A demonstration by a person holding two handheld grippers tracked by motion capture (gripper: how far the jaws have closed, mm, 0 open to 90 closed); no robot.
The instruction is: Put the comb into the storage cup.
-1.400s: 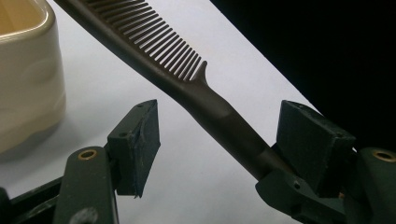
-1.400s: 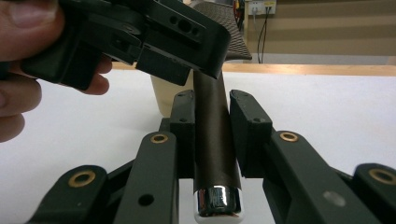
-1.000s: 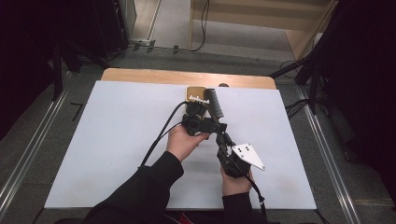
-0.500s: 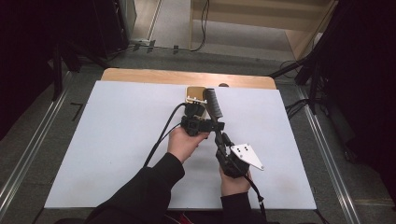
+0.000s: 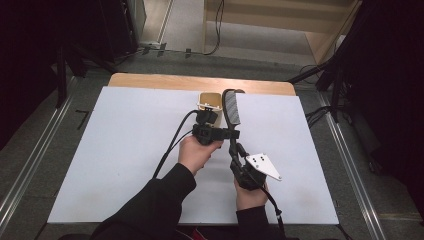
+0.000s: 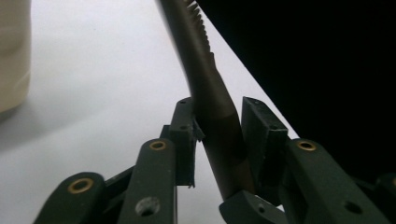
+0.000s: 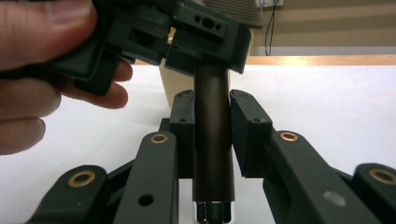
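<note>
My right gripper [image 7: 212, 116] clamps the dark handle of a hairbrush [image 5: 230, 107], whose bristled head points toward the table's far edge beside a beige cup [image 5: 210, 100]. My left gripper [image 6: 217, 126] crosses it, jaws closed on the same handle higher up.
</note>
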